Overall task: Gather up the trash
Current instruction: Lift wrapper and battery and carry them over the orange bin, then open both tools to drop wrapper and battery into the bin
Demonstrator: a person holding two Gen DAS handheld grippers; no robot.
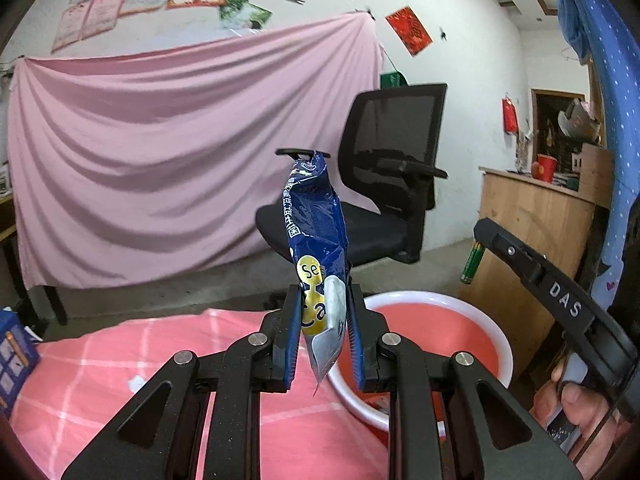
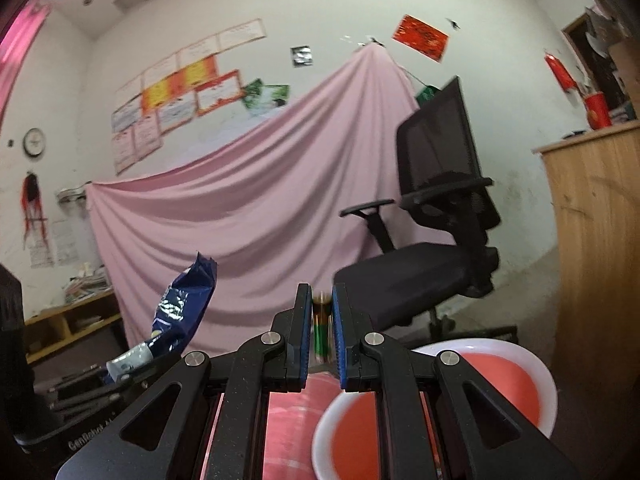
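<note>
Here, the blue snack wrapper (image 1: 318,248) stands upright between the fingers of the left hand-held gripper (image 1: 323,322), which is clamped on its lower, silver-and-yellow part; the crumpled top rises well above the fingertips. It is held over the near edge of a pink checked cloth (image 1: 100,364), just beside a red basin with a white rim (image 1: 472,328) that sits at the cloth's right side. The right hand-held gripper (image 2: 322,320) is closed on a small bundle of green sticks (image 2: 320,332), blurred in its own view, and is raised above the same basin (image 2: 524,384).

The cloth covers a soft, flat surface; whether that is a bed or a table cannot be told. Behind it a black mesh office chair (image 1: 396,176) stands on a grey floor, in front of a pink sheet (image 1: 160,160) draped along a white wall with certificates (image 1: 140,0) and a red paper (image 1: 410,30) pinned above. A wooden cabinet (image 1: 528,240) stands at the right.

Only the left wrist view shows the person's fingers (image 1: 576,404) on the other gripper's handle, a blue dotted fabric (image 1: 616,80) and a blue crate (image 1: 12,356) at the left edge. Only the right wrist view shows a wall clock (image 2: 34,141), a low wooden shelf (image 2: 68,324) with stacked papers, and the wrapper (image 2: 182,308) from the side.
</note>
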